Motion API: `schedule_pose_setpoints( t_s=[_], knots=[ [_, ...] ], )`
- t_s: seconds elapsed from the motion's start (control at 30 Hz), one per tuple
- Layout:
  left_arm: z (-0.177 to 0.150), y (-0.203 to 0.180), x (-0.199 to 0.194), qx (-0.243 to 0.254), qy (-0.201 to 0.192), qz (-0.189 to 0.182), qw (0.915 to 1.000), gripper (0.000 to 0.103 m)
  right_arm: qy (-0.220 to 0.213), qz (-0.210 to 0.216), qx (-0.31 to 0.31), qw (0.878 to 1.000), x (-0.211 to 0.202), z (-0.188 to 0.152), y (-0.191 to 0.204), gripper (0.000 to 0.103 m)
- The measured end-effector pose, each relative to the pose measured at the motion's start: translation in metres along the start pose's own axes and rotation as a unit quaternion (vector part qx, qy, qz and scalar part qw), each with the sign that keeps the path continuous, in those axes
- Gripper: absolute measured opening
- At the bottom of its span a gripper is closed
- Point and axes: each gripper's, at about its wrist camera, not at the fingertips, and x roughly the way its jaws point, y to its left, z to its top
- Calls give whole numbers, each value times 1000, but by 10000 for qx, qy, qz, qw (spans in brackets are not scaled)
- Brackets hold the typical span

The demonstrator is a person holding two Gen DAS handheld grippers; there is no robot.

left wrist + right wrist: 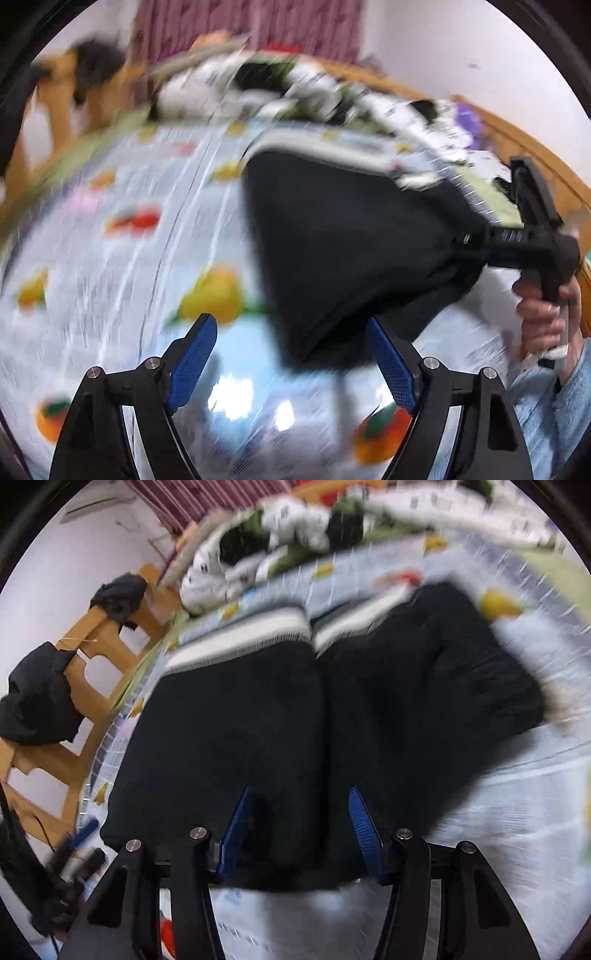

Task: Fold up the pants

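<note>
Two hand-held grippers here: our left hand-held gripper point(291, 360) hangs wide open and empty above the fruit-print bed sheet point(122, 258). Black pants point(258, 716) lie on the bed. Our right hand-held gripper point(297, 830) straddles their near edge, seemingly half open; too blurry to confirm contact.

left gripper point(288, 350): black plastic linkage arms, silver round screw heads, blue ribbed pads point(194, 363)
right gripper point(297, 825): same black arms, silver screws, blue ribbed pads point(364, 836); black pistol-style handle
sleeve point(554, 402): fuzzy light-blue fabric
</note>
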Motion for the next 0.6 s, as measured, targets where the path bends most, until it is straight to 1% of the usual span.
schedule_pose_setpoints(
  t_s=[0.03,0.07,0.13,0.2,0.23,0.27,0.3,0.33,0.4,0.43,0.47,0.5,0.53,0.57,0.6],
  knots=[
    [-4,4,5,-119,93,-50,9999,82,68,85,55,9999,9,2,1,45],
    [-7,6,9,-231,128,-140,9996,82,33,120,10,9999,10,3,3,39],
    [-8,7,11,-318,28,-297,9990,82,-6,87,-359,9993,5,9,18,21],
    [-2,-2,22,-398,63,-408,9984,82,-247,219,-572,9978,-9,16,29,20],
    [1,-8,29,-403,126,-358,9985,82,-357,276,-661,9968,-18,21,35,19],
    [5,-14,36,-345,182,-93,9992,82,-427,304,-701,9962,-23,25,38,19],
    [10,-19,42,-255,189,123,9994,85,-533,324,-783,9950,-31,30,43,18],
    [13,-25,45,-131,163,277,9994,85,-597,302,-862,9940,-37,33,47,18],
    [14,-27,46,-95,134,351,9992,85,-826,261,-1121,9899,-58,40,53,17],
    [16,-26,45,-116,114,381,9991,85,-1065,233,-1189,9869,-74,43,51,17],
    [17,-25,43,-93,96,422,9990,85,-1207,200,-1203,9852,-83,45,47,17],
    [18,-24,41,-58,71,370,9993,85,-1467,59,-1213,9817,-101,45,37,17],
    [19,-26,36,19,18,197,9998,85,-1644,-60,-1185,9792,-109,47,26,17],
    [18,-31,32,128,-15,62,9999,85,-1760,-152,-1135,9777,-119,44,10,17],
    [18,-39,33,283,-6,-3,9996,85,-1750,-310,-1024,9787,-121,40,-9,17]
  ],
)
